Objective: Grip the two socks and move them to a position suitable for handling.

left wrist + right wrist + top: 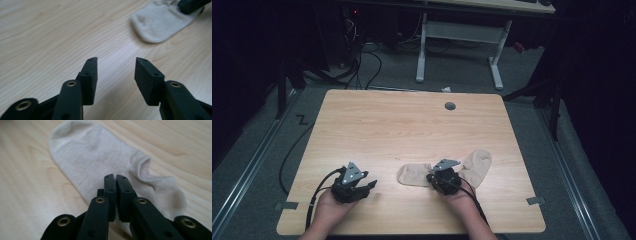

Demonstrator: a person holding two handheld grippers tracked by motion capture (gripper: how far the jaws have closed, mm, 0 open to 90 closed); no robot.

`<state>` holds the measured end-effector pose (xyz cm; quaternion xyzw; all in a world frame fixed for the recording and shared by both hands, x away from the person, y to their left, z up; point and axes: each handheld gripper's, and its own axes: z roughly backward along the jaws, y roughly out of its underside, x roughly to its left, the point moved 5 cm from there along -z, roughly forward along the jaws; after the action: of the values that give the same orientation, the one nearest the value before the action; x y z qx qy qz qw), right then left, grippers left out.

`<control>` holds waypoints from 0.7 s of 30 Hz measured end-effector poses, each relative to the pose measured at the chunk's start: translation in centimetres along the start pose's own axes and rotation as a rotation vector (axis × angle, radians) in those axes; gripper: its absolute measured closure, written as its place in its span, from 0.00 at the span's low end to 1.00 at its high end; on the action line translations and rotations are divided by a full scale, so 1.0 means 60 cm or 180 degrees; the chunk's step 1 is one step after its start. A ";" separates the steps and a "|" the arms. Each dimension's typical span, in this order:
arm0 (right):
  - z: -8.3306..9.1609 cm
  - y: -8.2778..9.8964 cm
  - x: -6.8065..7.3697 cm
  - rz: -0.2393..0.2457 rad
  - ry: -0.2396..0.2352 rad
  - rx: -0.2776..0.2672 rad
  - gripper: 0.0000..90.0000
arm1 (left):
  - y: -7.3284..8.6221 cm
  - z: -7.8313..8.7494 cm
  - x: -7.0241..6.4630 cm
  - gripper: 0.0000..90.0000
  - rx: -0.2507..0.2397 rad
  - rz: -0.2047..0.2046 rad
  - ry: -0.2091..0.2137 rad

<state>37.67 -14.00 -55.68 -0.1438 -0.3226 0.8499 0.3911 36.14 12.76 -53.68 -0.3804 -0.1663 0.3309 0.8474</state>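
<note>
Near the tabletop's front edge, right of centre, lay a beige sock (100, 165), and the right gripper (116, 178), jaws pressed together over its middle, perhaps pinching fabric, might drag or bunch it if lifted, while the left gripper (116, 65) gaped wide over bare wood.

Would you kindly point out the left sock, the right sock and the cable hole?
left sock (413, 175), high view, its toe end.
right sock (478, 165), high view, its middle.
cable hole (450, 106), high view, its centre.
</note>
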 end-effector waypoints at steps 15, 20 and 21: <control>0.068 0.034 0.000 -0.0169 0.0202 -0.0320 0.97 | -0.060 -0.076 -0.040 0.71 -0.0033 -0.0175 0.0134; 0.064 0.053 -0.007 -0.0255 0.0232 -0.0210 0.97 | -0.060 -0.114 -0.035 0.76 0.0184 -0.0206 0.0188; 0.063 0.055 -0.008 -0.0245 0.0248 -0.0196 0.97 | -0.059 -0.118 -0.035 0.78 0.0218 -0.0189 0.0206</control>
<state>34.21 -17.59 -55.04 -0.1762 -0.3383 0.8177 0.4312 39.97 5.78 -55.70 -0.3566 -0.1386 0.2986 0.8743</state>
